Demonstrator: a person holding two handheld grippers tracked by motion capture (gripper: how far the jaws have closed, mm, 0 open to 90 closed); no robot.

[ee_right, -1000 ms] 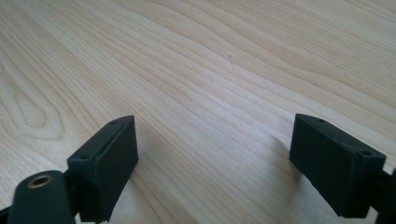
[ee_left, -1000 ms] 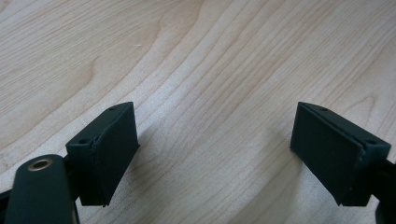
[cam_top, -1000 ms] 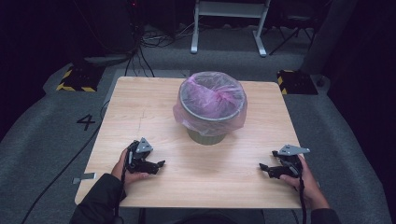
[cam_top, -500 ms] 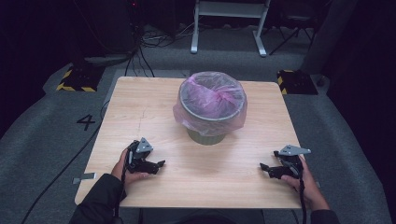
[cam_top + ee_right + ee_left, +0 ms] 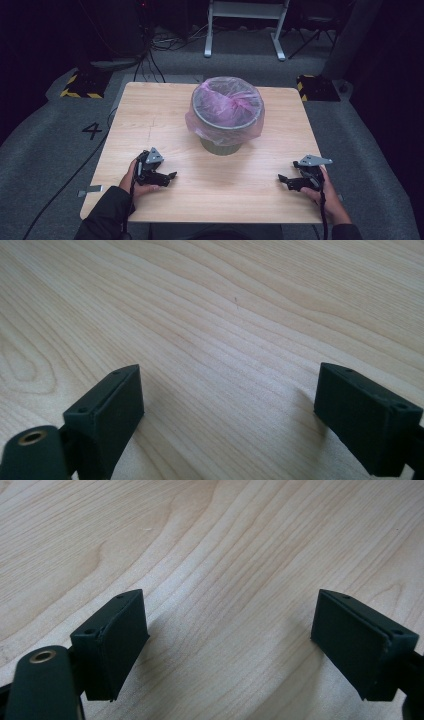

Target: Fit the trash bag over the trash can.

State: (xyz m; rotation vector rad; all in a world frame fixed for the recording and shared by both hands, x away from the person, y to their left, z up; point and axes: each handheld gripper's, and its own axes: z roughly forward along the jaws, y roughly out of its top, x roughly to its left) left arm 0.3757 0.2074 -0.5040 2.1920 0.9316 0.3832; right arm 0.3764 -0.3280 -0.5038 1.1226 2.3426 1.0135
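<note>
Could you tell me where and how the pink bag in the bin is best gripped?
Probably at the bag's loose skirt, which hangs over the bin rim on the left gripper's side. Come in level from the near left: there the film bulges free of the wall, giving open jaws a fold to pinch.

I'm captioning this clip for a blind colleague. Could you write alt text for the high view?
A small grey bin lined with a pink plastic bag stands at the middle of a light wooden table. Near the table's front edge, a person's hands rest a left gripper and a right gripper on the wood, jaws open and pointing inward, well apart from the bin.
</note>
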